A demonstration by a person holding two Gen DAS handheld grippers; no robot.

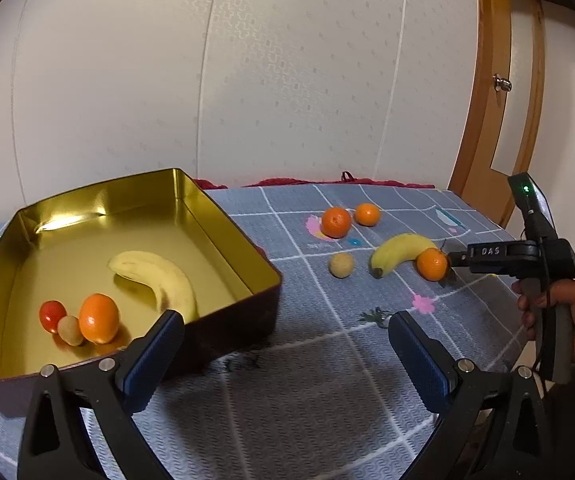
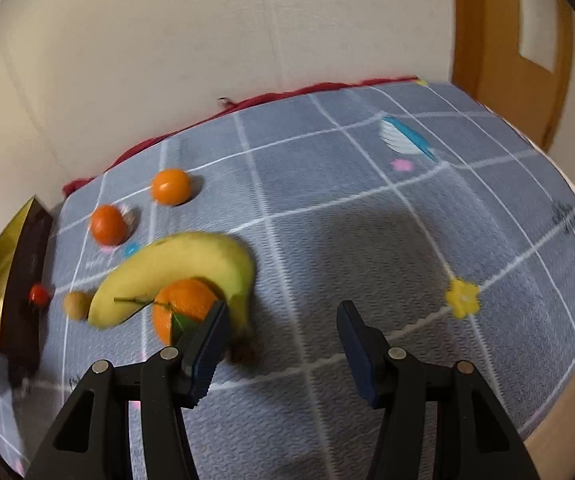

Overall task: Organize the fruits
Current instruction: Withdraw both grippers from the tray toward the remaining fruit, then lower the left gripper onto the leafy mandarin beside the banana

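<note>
1. The gold-lined rectangular metal tin sits at about 9 o'clock on the grey-blue checked tablecloth. Inside it: a pale yellow banana, a big orange citrus, a small tan round fruit touching the citrus, and a little red tomato-looking fruit just beside that.
2. The left gripper has its blue-padded fingers spread wide with nothing between them, hovering at the tin's near right corner.
3. Out on the cloth around 1 o'clock in the left wrist view: two loose oranges side by side, a beige round fruit, and a curved yellow banana.
4. A leafy-stemmed orange mandarin sits right against the inner curve of that banana.
5. The right gripper, held by a person's hand, is spread open and empty. Its left finger is right up against the mandarin, at 9 o'clock from the gap, but the fruit isn't between the fingers.
</note>
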